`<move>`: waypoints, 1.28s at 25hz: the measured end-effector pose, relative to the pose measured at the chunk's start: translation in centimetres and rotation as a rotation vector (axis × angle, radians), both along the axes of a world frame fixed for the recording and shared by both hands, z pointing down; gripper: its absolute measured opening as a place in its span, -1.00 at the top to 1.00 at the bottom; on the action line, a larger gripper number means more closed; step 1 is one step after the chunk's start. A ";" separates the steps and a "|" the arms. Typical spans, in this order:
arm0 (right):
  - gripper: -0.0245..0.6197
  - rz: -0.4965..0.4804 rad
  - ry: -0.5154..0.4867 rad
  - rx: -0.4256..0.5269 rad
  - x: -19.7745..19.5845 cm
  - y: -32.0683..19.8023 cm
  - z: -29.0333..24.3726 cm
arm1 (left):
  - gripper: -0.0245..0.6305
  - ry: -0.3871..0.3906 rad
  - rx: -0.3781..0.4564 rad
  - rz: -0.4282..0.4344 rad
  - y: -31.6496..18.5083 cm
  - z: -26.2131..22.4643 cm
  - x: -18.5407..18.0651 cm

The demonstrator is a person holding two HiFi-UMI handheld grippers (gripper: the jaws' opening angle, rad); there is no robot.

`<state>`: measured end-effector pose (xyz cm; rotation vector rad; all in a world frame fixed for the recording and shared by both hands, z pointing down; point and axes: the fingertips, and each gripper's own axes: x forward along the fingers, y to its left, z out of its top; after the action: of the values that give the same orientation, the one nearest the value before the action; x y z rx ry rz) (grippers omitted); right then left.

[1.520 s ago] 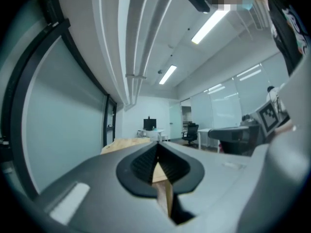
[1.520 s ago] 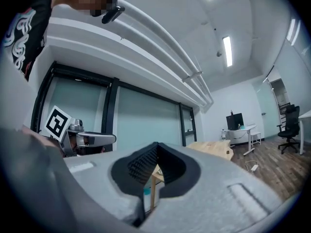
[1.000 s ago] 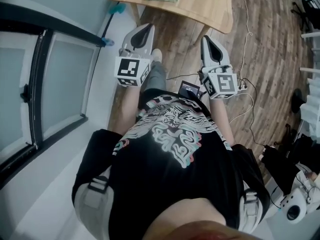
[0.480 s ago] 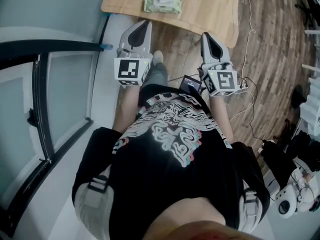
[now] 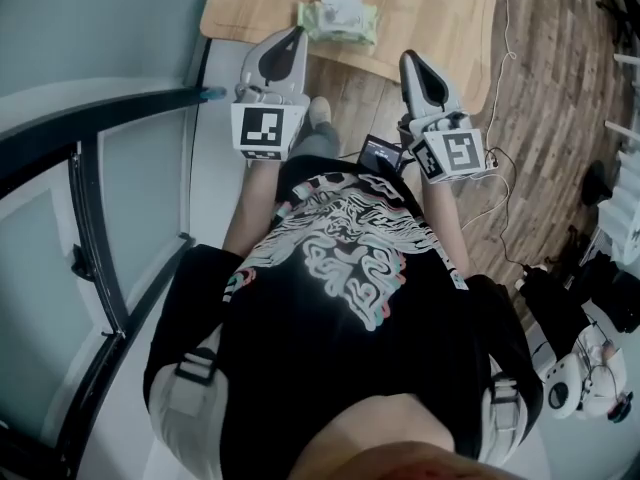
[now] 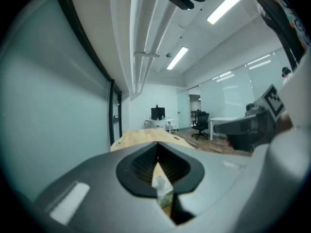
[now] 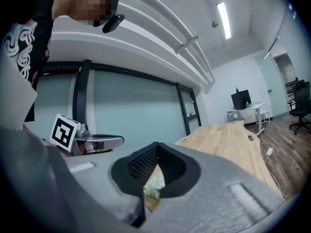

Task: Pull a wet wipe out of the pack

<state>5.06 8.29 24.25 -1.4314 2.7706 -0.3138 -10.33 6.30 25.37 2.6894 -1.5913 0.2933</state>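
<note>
Flat on the light wooden bench (image 5: 440,8), near the front edge: a soft, pale green wet wipe pack (image 5: 340,20). Crinkly sides, with a white patch on top — flap or wipe, too small to tell.

Close to its left end, the left gripper (image 5: 296,32), with the tip reaching over the bench edge and pointing at the pack. Jaws pressed together, holding nothing. Off to the right of the pack and a bit farther away, the right gripper (image 5: 408,58), tip just over the bench edge. Jaws pressed together too, also holding nothing.

In the left gripper view, peeking through the small gap under the closed jaws: the pack (image 6: 162,191), green below and white on top, straight ahead. Same in the right gripper view — the pack (image 7: 154,187) ahead on the bench (image 7: 233,140), not touched by either gripper.
</note>
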 end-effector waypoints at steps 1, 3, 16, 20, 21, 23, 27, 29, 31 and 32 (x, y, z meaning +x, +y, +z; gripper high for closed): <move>0.93 -0.008 -0.013 -0.007 -0.4 -0.6 0.0 | 0.96 0.004 -0.004 0.004 -0.6 0.2 -0.2; 0.93 -0.023 -0.040 -0.028 -1.1 -1.8 0.1 | 0.96 0.009 -0.011 0.018 -1.8 0.5 -0.5; 0.93 0.014 0.060 -0.090 -2.8 -5.2 1.8 | 0.96 0.014 -0.032 0.105 -6.3 2.0 -1.4; 0.93 0.018 0.013 -0.117 -2.3 -5.6 2.1 | 0.96 0.019 -0.040 0.124 -6.6 2.6 -1.0; 0.93 0.010 0.011 -0.123 -2.4 -5.8 2.2 | 0.96 0.020 -0.042 0.129 -6.7 2.7 -0.9; 0.93 0.009 0.027 -0.118 -2.4 -6.0 2.5 | 0.96 0.020 -0.046 0.135 -6.9 3.0 -0.8; 0.93 0.036 0.056 -0.100 -2.3 -6.6 2.5 | 0.96 0.014 -0.052 0.137 -7.4 3.4 -0.8; 0.93 0.051 0.072 -0.097 -2.2 -6.9 2.7 | 0.96 0.007 -0.058 0.131 -7.8 3.9 -1.1; 0.93 0.052 0.090 -0.108 -2.2 -7.3 3.4 | 0.96 0.004 -0.067 0.124 -8.1 4.3 -1.4; 0.93 0.053 0.097 -0.115 -2.2 -7.5 3.8 | 0.96 0.003 -0.072 0.122 -8.3 4.5 -1.4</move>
<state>2.90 0.81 28.05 -1.5829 2.8270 -0.4201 -11.76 -2.00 29.89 2.7353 -1.3896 0.3402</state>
